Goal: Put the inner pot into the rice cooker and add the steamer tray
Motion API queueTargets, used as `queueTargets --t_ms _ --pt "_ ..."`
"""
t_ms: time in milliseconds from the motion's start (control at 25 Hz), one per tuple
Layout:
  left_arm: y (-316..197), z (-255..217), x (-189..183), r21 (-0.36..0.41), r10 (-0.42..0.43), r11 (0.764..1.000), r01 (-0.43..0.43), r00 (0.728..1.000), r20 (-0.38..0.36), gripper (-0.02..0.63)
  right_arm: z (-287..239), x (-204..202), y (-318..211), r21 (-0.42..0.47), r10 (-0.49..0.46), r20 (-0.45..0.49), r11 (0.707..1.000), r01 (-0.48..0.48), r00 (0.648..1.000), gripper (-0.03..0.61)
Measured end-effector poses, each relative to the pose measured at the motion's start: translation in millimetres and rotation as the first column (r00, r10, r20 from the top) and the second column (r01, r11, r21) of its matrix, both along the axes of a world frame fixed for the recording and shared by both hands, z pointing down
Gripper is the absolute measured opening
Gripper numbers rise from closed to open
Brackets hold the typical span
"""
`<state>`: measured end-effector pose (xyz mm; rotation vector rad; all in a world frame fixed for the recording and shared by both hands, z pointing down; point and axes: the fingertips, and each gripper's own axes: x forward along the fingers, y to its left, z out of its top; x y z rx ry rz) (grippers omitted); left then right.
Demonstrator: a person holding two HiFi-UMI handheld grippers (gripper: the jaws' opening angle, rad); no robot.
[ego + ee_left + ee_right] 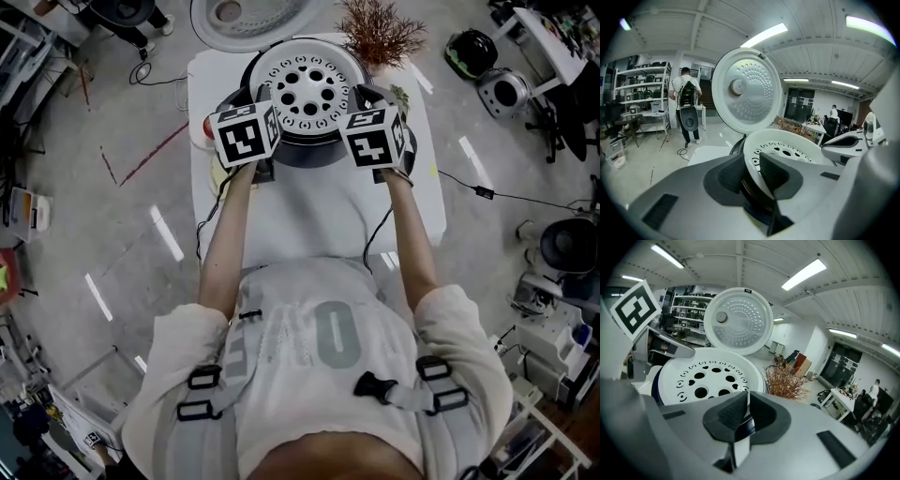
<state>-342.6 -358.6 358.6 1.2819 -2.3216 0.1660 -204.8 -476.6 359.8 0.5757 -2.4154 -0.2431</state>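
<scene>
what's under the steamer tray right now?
Only a dark rim of the rice cooker shows around the edge of the steamer tray. The tray covers the whole opening, so whether the inner pot is seated below cannot be seen.

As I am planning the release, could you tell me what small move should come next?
Probably lower the steamer tray level into the rice cooker: the left gripper and the right gripper each clamp its rim over the open cooker, and I cannot tell whether it is seated.
</scene>
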Motion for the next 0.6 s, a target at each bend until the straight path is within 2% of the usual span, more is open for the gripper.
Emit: queueTargets --t_ms 80,360,440,520,600 --pt "-0.5 -0.3 -0.9 0.004 -0.006 1.000 0.006 1.000 0.002 0.092 -0.1 -0.9 -0.2 0.020 0.002 -0.001 1.000 -0.002 1.000 0.025" --pt "-2.1 -1.0 -3.2 0.007 -0.034 0.999 0.033 0.999 0.009 0.097 0.7 -2.2 0.1 -0.006 -0.003 0.020 1.000 0.003 1.000 0.025" --pt "-2.6 -2.3 -1.6 0.023 -0.023 0.999 0.023 1.000 -0.007 0.126 0.3 -3.5 1.9 -0.008 -0.003 0.023 1.000 0.003 1.000 0.025" --pt "-3.6 -3.7 -0.4 0.039 -0.012 0.999 0.012 1.000 -0.024 0.183 -0.6 -4.6 3.3 -0.011 -0.003 0.026 1.000 0.003 1.000 0.025" --pt "-3.5 -5.0 -2.2 0.040 -0.009 0.999 0.009 1.000 -0.016 0.201 -2.6 -5.8 3.6 -0.011 -0.001 0.032 1.000 0.001 0.999 0.025"
